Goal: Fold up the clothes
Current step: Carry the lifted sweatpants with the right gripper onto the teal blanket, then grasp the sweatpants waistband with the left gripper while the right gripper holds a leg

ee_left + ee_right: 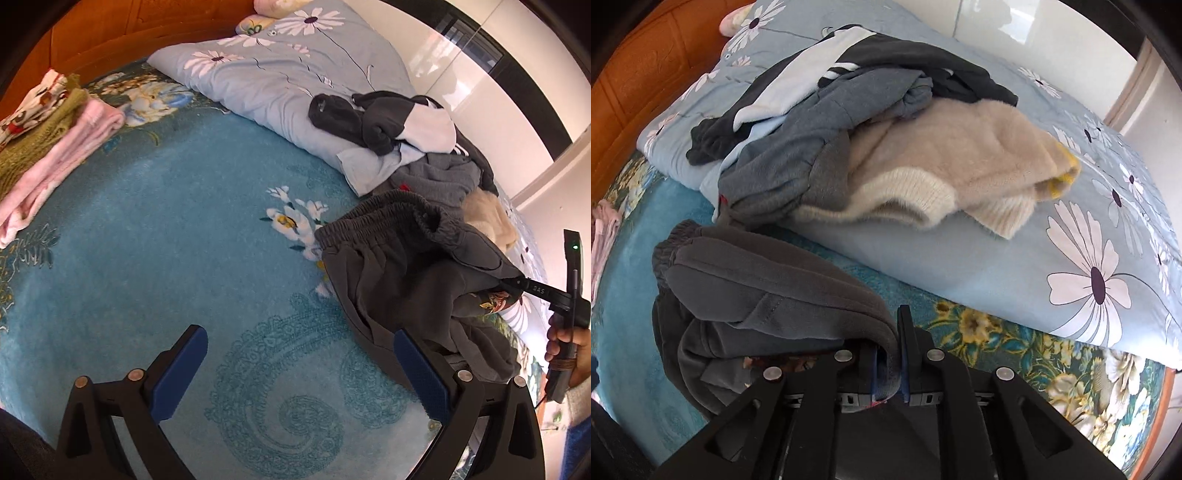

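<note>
Dark grey elastic-waist trousers (399,266) lie crumpled on the teal blanket (166,240), one edge lifted. In the left wrist view my right gripper (515,282) pinches that lifted edge, with a hand (565,343) around its handle. Its own view shows the right gripper (892,350) shut on a fold of the trousers (757,288), the cloth squeezed between the blue pads. My left gripper (298,334) hangs open over bare blanket, its right finger just beside the trousers' near edge, with nothing between its fingers.
A pile of unfolded clothes (886,147), including a cream fluffy sweater and grey and black garments, rests on a blue daisy quilt (997,266). Folded pink and green items (55,158) are stacked at the far left. A wooden headboard (110,33) runs behind.
</note>
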### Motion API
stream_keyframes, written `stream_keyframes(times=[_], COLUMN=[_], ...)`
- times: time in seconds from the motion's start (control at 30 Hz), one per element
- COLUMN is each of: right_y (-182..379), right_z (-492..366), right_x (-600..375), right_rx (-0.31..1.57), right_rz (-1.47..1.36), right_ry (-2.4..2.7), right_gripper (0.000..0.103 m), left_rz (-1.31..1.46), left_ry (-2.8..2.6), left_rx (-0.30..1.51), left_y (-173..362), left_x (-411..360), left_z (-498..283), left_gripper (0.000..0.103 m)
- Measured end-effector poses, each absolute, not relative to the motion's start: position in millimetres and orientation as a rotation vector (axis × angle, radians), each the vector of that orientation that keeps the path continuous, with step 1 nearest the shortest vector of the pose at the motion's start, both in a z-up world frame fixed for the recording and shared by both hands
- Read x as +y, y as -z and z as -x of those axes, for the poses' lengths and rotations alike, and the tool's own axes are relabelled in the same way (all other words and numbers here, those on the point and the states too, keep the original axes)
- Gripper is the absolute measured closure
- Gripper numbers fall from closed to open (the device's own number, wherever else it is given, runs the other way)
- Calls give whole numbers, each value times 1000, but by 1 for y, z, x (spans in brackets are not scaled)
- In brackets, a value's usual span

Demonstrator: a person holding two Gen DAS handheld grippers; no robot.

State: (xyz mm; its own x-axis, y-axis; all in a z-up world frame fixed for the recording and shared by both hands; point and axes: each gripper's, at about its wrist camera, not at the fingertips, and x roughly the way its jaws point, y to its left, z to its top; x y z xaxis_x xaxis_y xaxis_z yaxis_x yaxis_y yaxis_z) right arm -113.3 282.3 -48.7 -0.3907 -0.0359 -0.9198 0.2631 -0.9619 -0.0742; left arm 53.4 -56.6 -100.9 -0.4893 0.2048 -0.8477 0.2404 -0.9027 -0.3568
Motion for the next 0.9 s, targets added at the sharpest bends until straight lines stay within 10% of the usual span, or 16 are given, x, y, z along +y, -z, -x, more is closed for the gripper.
stream_keyframes(times=[0.13, 0.37, 0.9], right_y=[31, 19, 77], right_z=[88, 74, 99], right_x=[270, 201, 117], right_rx=[546, 774, 833], right_rz=[-1426, -1187, -1200], right_ry=[2389, 2242, 1942], right_gripper=[54, 51, 50], left_rz=[-1673, -1799, -1816], left_ry=[2571, 2331, 2113], left_rx=[755, 1148, 1434], left_y=[123, 171, 209], left_x=[-45, -45, -46], left_z=[-24, 18, 28], left_gripper=[1, 6, 54])
